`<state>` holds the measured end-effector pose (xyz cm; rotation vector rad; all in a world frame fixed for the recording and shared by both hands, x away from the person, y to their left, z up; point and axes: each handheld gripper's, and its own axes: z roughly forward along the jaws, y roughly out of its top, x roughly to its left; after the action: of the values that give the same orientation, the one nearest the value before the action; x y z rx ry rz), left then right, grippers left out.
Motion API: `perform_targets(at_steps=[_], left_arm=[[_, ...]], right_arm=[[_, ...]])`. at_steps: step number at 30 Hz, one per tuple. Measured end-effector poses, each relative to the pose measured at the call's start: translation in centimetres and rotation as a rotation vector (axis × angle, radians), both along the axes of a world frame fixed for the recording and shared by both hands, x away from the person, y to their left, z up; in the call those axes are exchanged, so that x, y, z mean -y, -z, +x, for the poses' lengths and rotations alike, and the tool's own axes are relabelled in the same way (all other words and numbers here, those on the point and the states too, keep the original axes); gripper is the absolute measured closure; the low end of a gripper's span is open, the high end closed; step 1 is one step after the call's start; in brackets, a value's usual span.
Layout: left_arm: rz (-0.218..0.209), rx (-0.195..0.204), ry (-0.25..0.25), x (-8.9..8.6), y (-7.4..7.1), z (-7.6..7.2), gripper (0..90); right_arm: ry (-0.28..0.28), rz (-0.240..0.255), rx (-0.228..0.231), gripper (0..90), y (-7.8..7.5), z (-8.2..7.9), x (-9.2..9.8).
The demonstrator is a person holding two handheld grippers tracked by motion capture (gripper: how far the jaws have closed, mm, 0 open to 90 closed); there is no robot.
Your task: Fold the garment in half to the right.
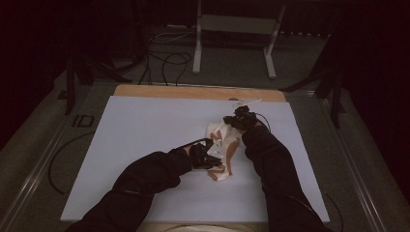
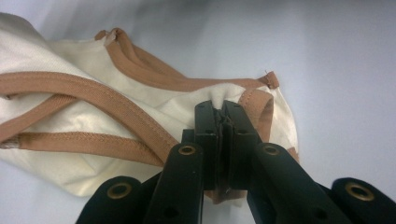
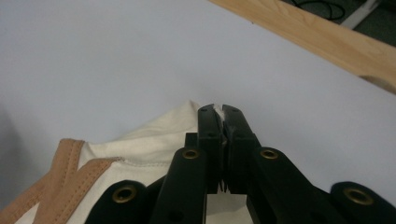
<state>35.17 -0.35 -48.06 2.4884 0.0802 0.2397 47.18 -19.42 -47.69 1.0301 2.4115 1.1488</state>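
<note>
I have L gripper (image 2: 223,109) and R gripper (image 3: 223,114) fingers both clamped on cloth (image 1: 221,145). Cloth bunched on desk (image 1: 145,125); spreading/folding not yet done.

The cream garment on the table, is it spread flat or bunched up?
Bunched up. The garment lies crumpled in folds, its tan straps crossing loosely, and both tools, left and right, pinch its cloth.

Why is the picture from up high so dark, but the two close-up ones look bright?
High view: dim, the room behind nearly black, the cream garment small and a bit soft. Left gripper view: evenly lit, the stitching sharp, the left gripper darker. Right gripper view: bright, the right gripper crisp, the wooden edge slightly soft.
</note>
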Motion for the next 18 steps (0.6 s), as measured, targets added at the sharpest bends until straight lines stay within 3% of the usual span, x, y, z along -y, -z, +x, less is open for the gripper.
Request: perform_targets(at_steps=[9,18], left_arm=[[-0.002,-0.012,-0.008,0.6,0.5,-0.1,86.9],[-0.006,-0.006,-0.025,0.7,0.3,-0.2,86.8]], right_arm=[[0.002,0.006,-0.014,87.8,1.2,0.6,-0.8],[-0.035,0.026,0.008,87.8,-0.1,1.0,-2.8]])
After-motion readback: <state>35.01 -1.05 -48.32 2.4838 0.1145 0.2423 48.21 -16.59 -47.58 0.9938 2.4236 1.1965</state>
